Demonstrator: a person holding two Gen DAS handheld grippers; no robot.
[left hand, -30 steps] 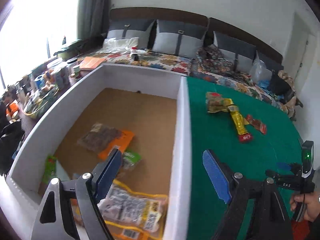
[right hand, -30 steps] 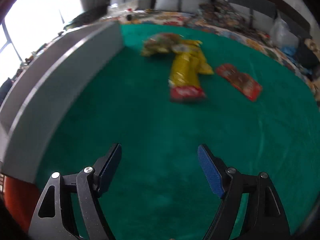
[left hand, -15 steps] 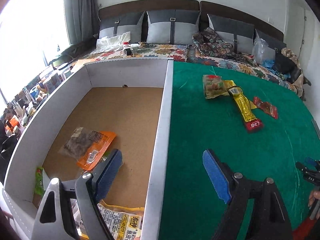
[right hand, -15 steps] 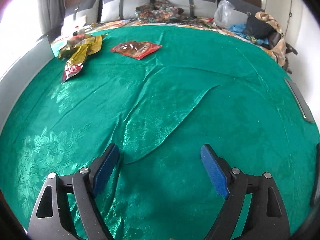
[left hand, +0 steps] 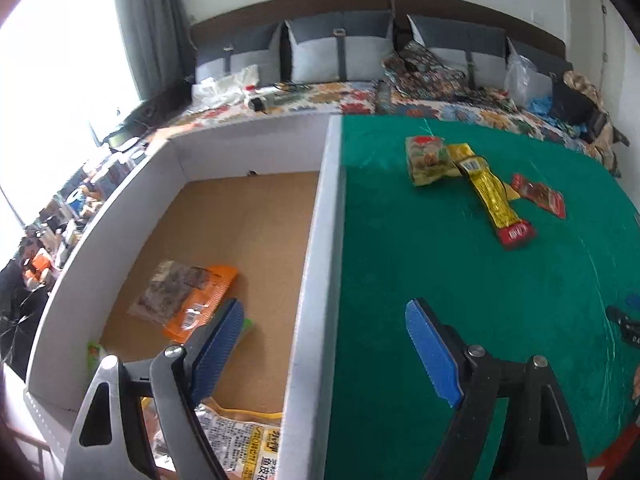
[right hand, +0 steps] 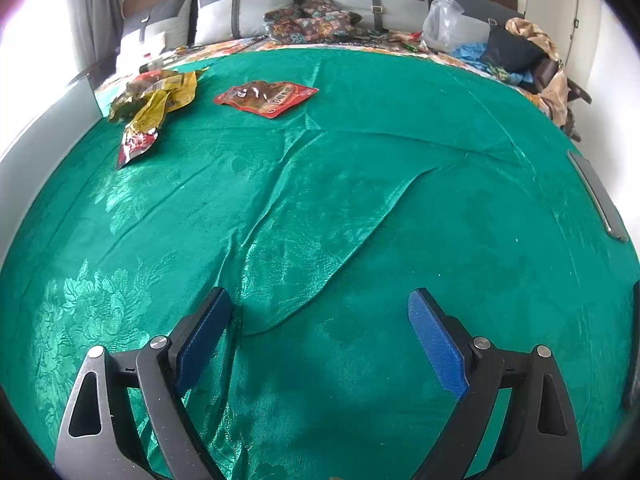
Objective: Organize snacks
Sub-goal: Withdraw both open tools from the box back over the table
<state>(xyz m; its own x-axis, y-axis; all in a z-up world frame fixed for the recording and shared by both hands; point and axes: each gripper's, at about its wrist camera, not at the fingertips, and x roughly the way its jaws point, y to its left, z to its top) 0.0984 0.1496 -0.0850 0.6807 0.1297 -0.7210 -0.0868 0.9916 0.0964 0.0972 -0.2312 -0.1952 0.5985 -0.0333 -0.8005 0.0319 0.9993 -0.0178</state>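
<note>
A white cardboard box [left hand: 320, 240] with a brown floor stands left of the green cloth [left hand: 440, 280]. Inside it lie an orange and clear snack pack [left hand: 184, 300] and a white and yellow pack [left hand: 240, 444] at the near end. My left gripper [left hand: 324, 344] hangs open, straddling the box's right wall, holding nothing. On the cloth lie a green-yellow pack [left hand: 428, 156], a long yellow and red pack [left hand: 496, 204] and a red pack [left hand: 540, 196]. My right gripper [right hand: 320, 336] hovers over bare cloth [right hand: 360, 220] with its jaws opening and nothing between them. The red pack [right hand: 266, 96] and yellow packs [right hand: 152, 108] lie far ahead at the left.
A bed with grey pillows [left hand: 340, 48] and a floral cover runs behind the table. Cluttered items sit by the window [left hand: 60, 216] at the left. The cloth has raised wrinkles [right hand: 320, 264] just in front of my right gripper. A dark flat bar [right hand: 596, 196] lies at the right table edge.
The right gripper swung right, away from the box wall and the packs, to bare cloth, and its jaws widened. The left gripper shifted so the box wall now sits between its fingers.
</note>
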